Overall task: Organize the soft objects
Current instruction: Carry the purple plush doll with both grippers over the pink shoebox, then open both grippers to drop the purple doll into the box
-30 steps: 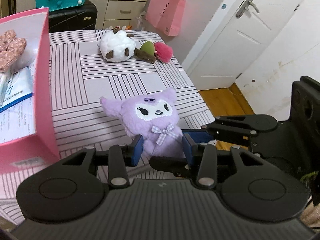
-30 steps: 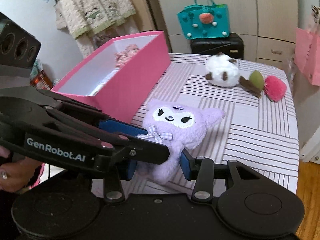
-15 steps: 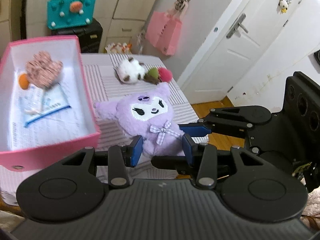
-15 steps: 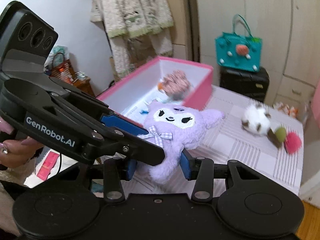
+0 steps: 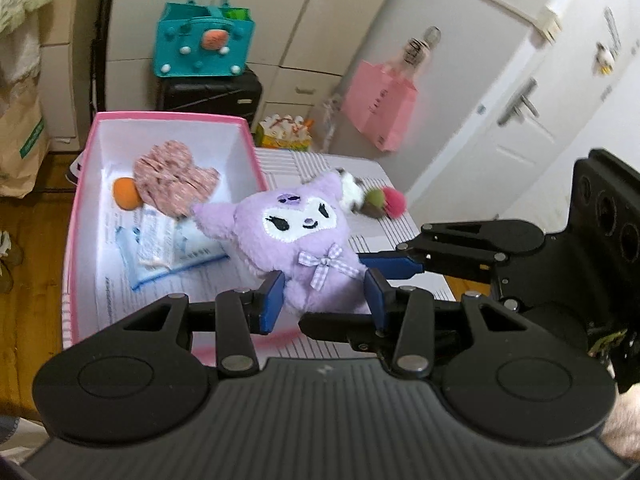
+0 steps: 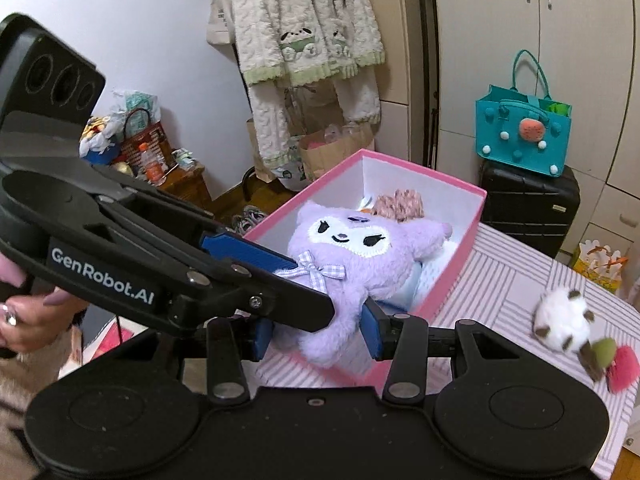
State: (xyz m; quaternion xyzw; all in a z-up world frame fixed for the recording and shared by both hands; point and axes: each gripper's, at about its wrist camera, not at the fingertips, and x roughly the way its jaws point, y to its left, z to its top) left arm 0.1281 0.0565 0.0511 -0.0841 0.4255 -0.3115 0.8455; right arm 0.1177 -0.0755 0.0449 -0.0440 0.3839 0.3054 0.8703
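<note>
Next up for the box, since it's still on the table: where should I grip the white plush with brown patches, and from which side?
Grip the white plush across its round body, coming from above. Its far side touches a green ball and a pink pompom, so close on the white bulge clear of them.

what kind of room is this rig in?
Likely a home bedroom or spare room: built-in wardrobe doors, a fleecy pajama set on hangers, a black suitcase with a teal tote on top.
</note>
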